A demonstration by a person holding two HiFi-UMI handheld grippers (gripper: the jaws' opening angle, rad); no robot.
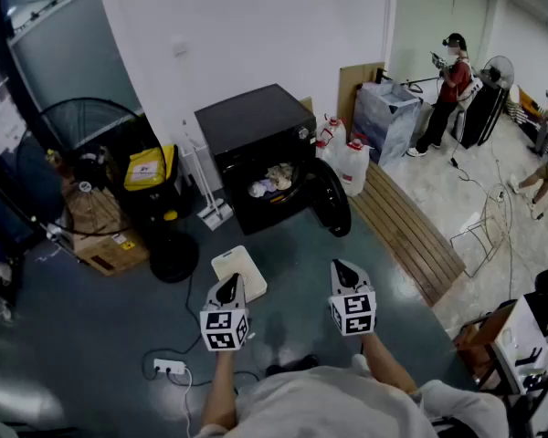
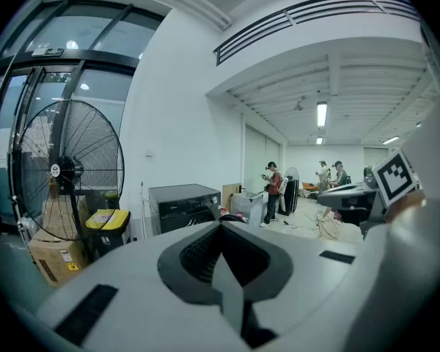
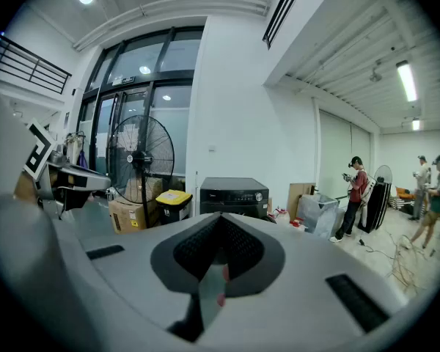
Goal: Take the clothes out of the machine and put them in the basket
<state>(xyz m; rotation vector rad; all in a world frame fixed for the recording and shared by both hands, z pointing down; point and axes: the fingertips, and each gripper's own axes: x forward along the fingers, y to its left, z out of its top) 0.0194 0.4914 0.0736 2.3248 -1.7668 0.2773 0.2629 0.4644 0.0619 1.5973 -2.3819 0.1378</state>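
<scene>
The black machine [image 1: 256,140] stands against the white wall with its round door [image 1: 332,199] swung open to the right. A heap of pale clothes [image 1: 272,179] lies inside the drum. A white basket [image 1: 239,273] sits on the floor in front of it. My left gripper [image 1: 228,286] hovers just right of the basket and my right gripper [image 1: 342,272] is level with it further right. Both are well short of the machine, shut and empty. The machine [image 2: 182,205] appears small beyond the shut left gripper [image 2: 221,229]. In the right gripper view it [image 3: 233,195] lies straight beyond the shut right gripper [image 3: 220,222].
A large fan [image 1: 84,137], a yellow-lidded bin [image 1: 150,168] and a cardboard box [image 1: 111,246] stand left of the machine. White jugs [image 1: 349,164] and a slatted wooden strip [image 1: 409,235] lie to its right. A power strip [image 1: 169,367] with cable lies by my feet. People stand at the far right.
</scene>
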